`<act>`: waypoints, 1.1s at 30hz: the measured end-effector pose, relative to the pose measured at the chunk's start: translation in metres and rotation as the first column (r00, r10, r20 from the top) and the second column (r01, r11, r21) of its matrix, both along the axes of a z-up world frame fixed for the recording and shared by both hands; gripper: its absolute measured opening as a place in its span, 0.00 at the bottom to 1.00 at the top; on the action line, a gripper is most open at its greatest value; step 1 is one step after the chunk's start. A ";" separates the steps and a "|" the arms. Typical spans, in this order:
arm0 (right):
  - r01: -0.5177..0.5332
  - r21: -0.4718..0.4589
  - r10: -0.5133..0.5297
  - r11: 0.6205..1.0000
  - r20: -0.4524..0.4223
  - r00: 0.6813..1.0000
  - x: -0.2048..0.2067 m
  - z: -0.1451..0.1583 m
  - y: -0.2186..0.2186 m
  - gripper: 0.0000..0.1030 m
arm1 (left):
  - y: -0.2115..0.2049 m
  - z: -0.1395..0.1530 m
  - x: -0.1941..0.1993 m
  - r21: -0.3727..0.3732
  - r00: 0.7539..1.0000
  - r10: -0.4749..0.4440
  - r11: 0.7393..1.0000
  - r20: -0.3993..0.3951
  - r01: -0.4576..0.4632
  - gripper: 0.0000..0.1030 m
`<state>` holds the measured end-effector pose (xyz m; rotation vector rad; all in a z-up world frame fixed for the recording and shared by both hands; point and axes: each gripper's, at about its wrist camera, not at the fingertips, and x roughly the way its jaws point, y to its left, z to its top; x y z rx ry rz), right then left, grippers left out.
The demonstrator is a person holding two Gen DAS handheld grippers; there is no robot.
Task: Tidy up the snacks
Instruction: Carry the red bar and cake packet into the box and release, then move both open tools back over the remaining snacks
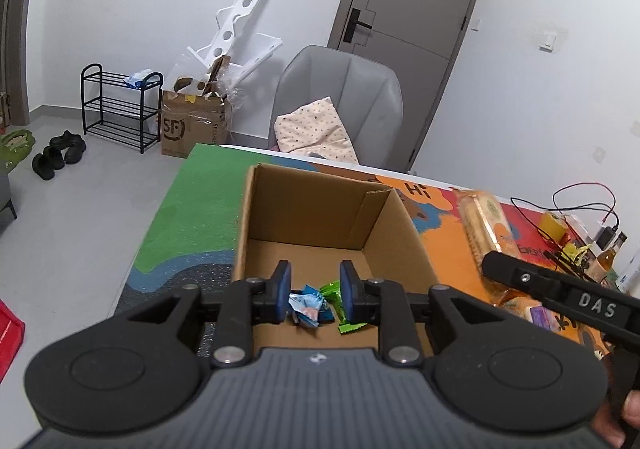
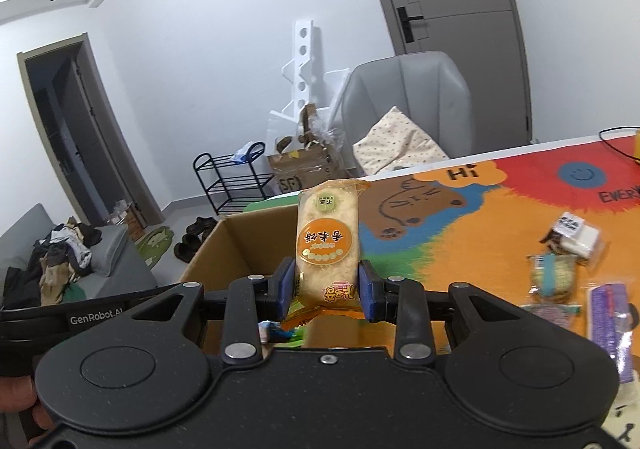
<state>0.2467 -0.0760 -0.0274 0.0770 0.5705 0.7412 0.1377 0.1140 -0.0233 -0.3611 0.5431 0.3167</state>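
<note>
Above the cardboard box (image 2: 224,249), rice-cracker packet (image 2: 327,245) between right hand-held gripper (image 2: 327,291) pads.

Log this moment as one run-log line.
right gripper: shut on rice cracker pack | left gripper: open over cardboard box | box: candies

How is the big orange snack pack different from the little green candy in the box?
The orange snack pack is long and big; the green candy is small and crinkled. The pack is held up between the right gripper jaws; the candy lies on the floor of the cardboard box. Both are wrapped snacks.
</note>
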 end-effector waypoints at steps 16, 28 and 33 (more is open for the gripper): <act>-0.028 0.043 0.028 0.999 -0.001 1.000 -0.003 0.006 0.017 0.61 | 0.014 0.004 -0.019 -0.006 0.999 0.043 0.999 0.019 -0.043 0.64; 0.102 0.040 -0.100 0.994 -0.035 0.994 0.005 -0.001 -0.041 0.74 | -0.007 0.008 -0.005 0.048 1.000 0.011 0.999 0.019 -0.012 0.89; 0.142 0.028 -0.141 0.989 -0.046 0.989 0.004 -0.004 -0.063 0.75 | -0.022 0.006 0.003 0.051 0.999 -0.035 0.998 0.015 0.034 0.89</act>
